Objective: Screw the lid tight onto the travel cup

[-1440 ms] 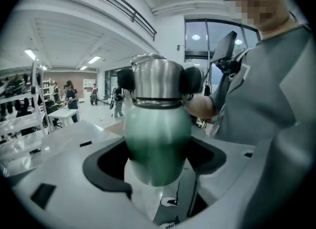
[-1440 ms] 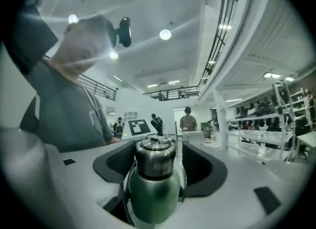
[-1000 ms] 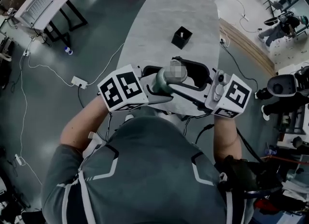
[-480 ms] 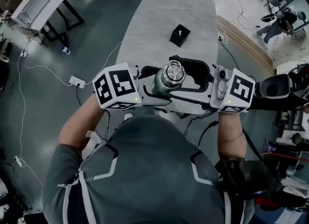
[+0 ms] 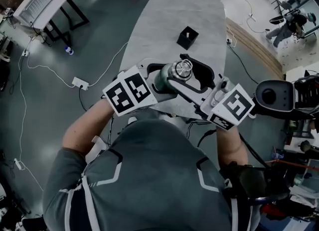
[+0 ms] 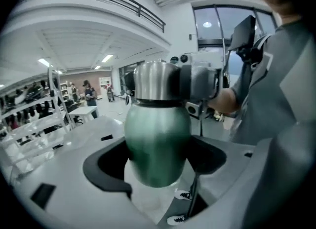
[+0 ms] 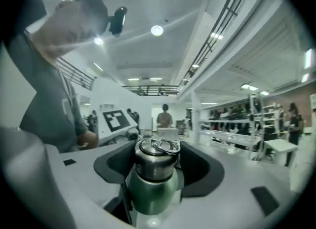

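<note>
A green travel cup (image 5: 162, 80) with a steel lid (image 5: 182, 68) is held up above the near end of the table. My left gripper (image 5: 164, 81) is shut on the green body (image 6: 158, 144), whose sides sit in the black pads. My right gripper (image 5: 187, 71) reaches in from the right, level with the lid (image 7: 155, 156). Its jaws have just been closing, and the lid stands between them with dark gaps on both sides. A wire ring (image 7: 165, 145) lies on top of the lid.
The grey table (image 5: 174, 21) runs away from me with a small black box (image 5: 187, 38) on it. White desks (image 5: 42, 3) stand at the far left, cables and a power strip (image 5: 81, 83) lie on the floor, and a dark round stool (image 5: 271, 95) is at the right.
The cup and both grippers have drifted slightly up the head view. The right gripper's marker cube has swung down and left, so that gripper now lies more slanted.
</note>
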A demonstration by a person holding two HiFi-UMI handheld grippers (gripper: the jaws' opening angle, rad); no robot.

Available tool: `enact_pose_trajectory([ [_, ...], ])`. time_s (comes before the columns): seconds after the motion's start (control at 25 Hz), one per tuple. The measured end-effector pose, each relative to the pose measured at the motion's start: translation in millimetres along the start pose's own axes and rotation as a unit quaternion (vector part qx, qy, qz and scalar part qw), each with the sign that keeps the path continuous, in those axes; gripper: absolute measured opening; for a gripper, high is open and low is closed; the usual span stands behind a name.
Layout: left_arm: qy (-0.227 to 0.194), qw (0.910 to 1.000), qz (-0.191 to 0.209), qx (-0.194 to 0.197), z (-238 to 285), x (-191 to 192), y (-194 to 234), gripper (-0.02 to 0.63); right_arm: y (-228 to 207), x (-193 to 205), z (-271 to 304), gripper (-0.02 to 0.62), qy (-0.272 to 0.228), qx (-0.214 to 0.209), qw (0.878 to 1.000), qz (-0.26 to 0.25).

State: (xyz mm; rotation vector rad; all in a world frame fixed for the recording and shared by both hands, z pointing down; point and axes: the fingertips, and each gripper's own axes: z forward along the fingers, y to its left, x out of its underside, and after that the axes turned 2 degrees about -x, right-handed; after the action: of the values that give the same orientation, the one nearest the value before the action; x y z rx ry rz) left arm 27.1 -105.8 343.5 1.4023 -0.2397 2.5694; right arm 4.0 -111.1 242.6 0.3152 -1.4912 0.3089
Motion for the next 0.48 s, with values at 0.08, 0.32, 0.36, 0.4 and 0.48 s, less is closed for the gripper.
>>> enact_pose_trajectory([
  [0.08,0.005,1.0000,0.001,-0.003,2,5,0,0.368,1,4,2,0.296,0.007,0.018,1.000,-0.009],
  [0.32,-0.056,0.9927,0.000,0.107,-9,-15,-30,0.368,25,-10,-14,0.314,-0.027,-0.175,0.984,0.030],
  [0.36,-0.061,0.9905,0.004,0.123,-12,-18,-35,0.368,27,-13,-17,0.314,-0.038,-0.204,0.978,0.036],
  [0.4,-0.066,0.9882,0.007,0.138,-14,-20,-40,0.368,29,-15,-20,0.314,-0.049,-0.227,0.972,0.040],
  [0.48,-0.068,0.9849,0.015,0.159,-17,-20,-49,0.368,37,-18,-23,0.311,-0.053,-0.268,0.961,0.036],
])
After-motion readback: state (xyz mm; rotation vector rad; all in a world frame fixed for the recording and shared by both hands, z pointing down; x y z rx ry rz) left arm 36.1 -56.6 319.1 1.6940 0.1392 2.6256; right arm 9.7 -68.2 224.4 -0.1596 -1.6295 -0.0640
